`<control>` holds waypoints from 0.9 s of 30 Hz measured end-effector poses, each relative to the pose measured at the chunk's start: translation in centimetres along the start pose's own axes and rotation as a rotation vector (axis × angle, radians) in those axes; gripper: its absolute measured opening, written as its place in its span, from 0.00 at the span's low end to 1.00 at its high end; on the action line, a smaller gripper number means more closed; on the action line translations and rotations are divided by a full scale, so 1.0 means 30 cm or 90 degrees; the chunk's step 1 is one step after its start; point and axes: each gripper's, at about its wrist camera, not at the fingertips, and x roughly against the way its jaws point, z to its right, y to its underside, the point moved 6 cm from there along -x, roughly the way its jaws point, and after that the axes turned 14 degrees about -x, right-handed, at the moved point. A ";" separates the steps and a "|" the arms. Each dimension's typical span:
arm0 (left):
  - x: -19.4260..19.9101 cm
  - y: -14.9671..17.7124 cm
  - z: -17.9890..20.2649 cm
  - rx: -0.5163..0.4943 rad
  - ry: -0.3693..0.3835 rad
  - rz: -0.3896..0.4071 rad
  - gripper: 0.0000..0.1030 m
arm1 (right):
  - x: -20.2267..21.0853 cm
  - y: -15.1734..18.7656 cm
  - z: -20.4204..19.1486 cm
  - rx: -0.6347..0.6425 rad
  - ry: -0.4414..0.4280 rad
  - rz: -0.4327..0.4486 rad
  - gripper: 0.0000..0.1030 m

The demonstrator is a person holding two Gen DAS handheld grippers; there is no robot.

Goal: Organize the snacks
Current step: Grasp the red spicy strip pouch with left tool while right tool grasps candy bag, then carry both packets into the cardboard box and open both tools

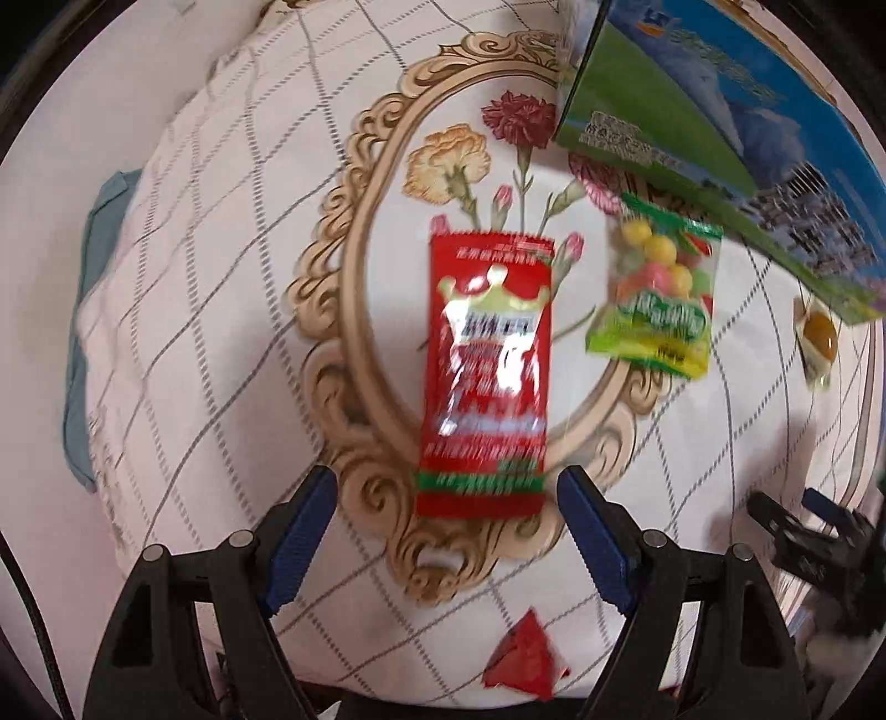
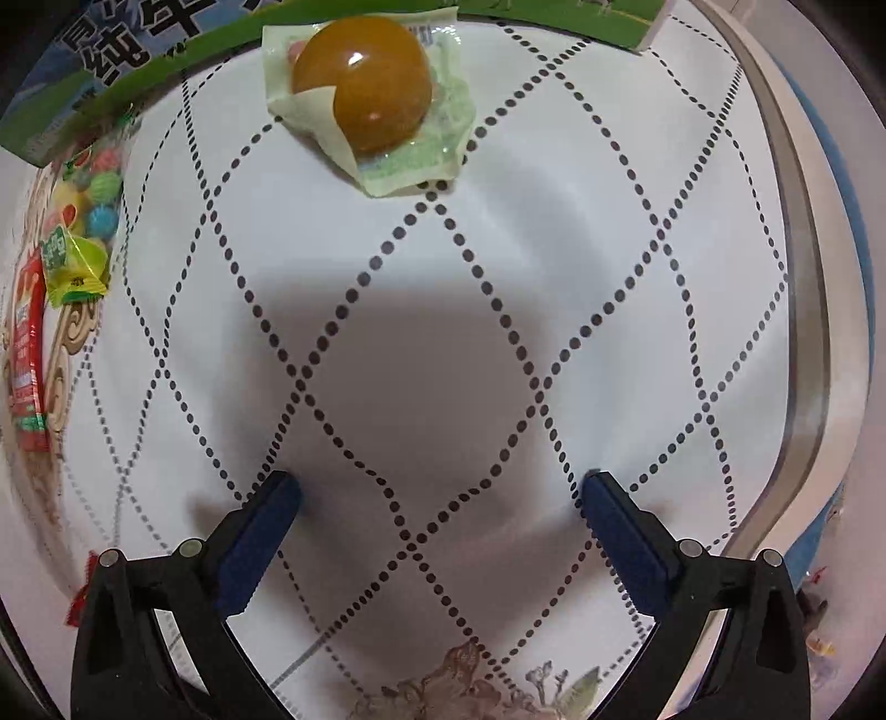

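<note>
A long red snack packet (image 1: 486, 376) lies flat on the flowered tablecloth (image 1: 221, 332), its near end between the blue pads of my left gripper (image 1: 446, 487), which is open and points down just above it. To the packet's right lies a green bag of coloured candy balls (image 1: 659, 293). A brown egg in a clear wrapper (image 2: 362, 83) rests on the cloth ahead of my right gripper (image 2: 440, 487), which is open over bare cloth with nothing between its fingers. The egg (image 1: 818, 332) and the right gripper's fingers (image 1: 830, 515) also show at the right in the left wrist view.
A green and blue carton (image 1: 720, 127) stands at the back right, its lower edge (image 2: 166, 50) beside the egg. A small red triangular packet (image 1: 526, 659) lies near the table's front edge. The table's rim (image 2: 803, 332) curves down the right side.
</note>
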 end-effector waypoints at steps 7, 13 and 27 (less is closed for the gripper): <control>-0.145 -0.112 -0.006 0.047 0.071 -0.050 0.77 | 0.205 -0.099 -0.187 -0.025 -0.160 0.085 0.75; -0.121 -0.089 -0.093 0.075 0.051 -0.017 0.50 | 0.229 -0.199 -0.464 0.014 -0.175 0.128 0.75; -0.122 0.102 -0.131 0.108 0.074 -0.046 0.50 | 0.101 -0.091 -0.651 0.175 -0.058 0.075 0.53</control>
